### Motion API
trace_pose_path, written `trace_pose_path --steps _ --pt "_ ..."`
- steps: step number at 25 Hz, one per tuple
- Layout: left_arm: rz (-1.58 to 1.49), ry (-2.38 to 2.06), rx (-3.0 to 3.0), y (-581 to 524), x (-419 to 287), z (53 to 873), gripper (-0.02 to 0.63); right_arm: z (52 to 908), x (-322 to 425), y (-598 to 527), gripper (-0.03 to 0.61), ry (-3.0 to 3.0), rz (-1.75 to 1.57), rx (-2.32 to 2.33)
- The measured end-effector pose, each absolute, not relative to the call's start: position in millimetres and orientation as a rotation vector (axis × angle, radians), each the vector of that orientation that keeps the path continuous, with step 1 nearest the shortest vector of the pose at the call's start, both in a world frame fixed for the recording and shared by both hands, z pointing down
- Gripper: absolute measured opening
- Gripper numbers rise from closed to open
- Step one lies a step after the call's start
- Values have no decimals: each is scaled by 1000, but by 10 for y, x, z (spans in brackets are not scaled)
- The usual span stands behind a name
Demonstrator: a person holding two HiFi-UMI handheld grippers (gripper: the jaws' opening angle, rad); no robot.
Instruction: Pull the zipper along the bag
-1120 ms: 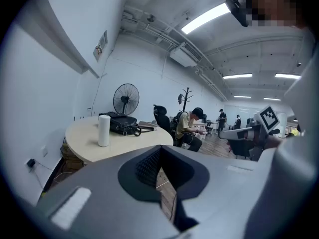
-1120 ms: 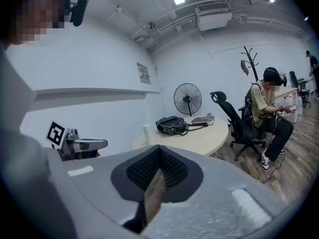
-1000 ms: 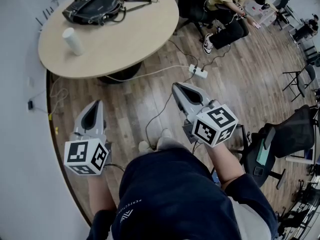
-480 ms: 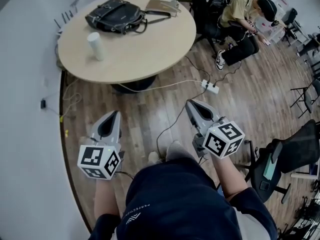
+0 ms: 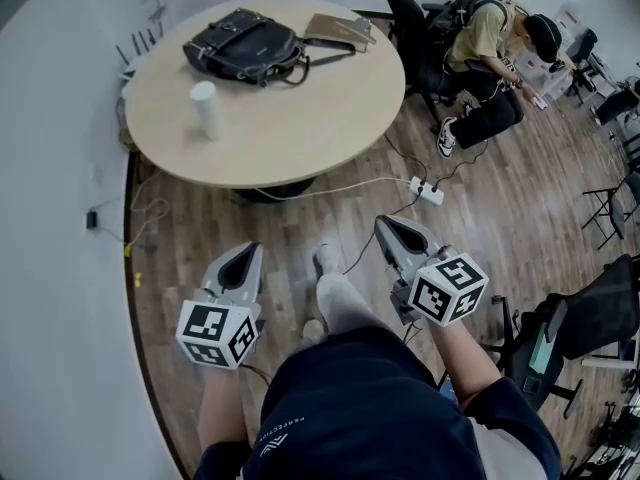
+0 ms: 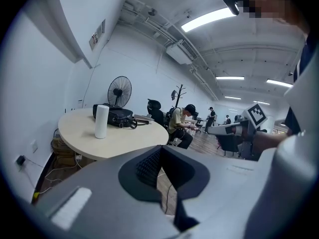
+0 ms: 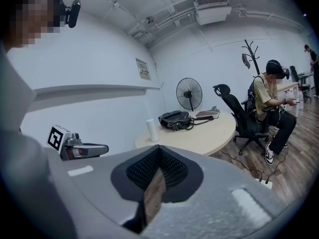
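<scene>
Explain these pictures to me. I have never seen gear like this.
No robot here: a person holds two hand tools, the left gripper and right gripper. One picture comes from a camera on that person's head, looking down. The other two come from cameras riding on each gripper, looking along its jaws. Both pairs of jaws are shut and hold nothing. Ahead stands a round table with a black bag, a white cylinder and a flat brown folder. A second person sits nearby.
</scene>
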State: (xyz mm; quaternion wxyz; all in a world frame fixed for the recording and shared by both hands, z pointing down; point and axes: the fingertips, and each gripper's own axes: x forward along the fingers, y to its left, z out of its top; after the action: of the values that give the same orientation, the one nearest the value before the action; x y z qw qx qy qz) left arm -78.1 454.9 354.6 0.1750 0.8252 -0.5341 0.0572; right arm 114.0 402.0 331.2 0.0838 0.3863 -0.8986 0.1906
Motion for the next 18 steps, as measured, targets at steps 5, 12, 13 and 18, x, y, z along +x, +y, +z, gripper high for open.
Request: trace_pose_path --steps 5,12,13,18 --pt "164 -1491 2363 4221 -767 3588 18 3396 1109 3737 3 -2660 557 1144" --pt "239 -1531 2388 3693 -1011 3529 20 3553 681 2942 3 -2673 495 1124" --pt "249 -1525 2393 3616 -1051 3502 20 3547 560 2819 3 -2683 492 1093" --pt "281 -1489 2395 3188 -1192 3412 20 3578 75 2339 3 -2702 505 998"
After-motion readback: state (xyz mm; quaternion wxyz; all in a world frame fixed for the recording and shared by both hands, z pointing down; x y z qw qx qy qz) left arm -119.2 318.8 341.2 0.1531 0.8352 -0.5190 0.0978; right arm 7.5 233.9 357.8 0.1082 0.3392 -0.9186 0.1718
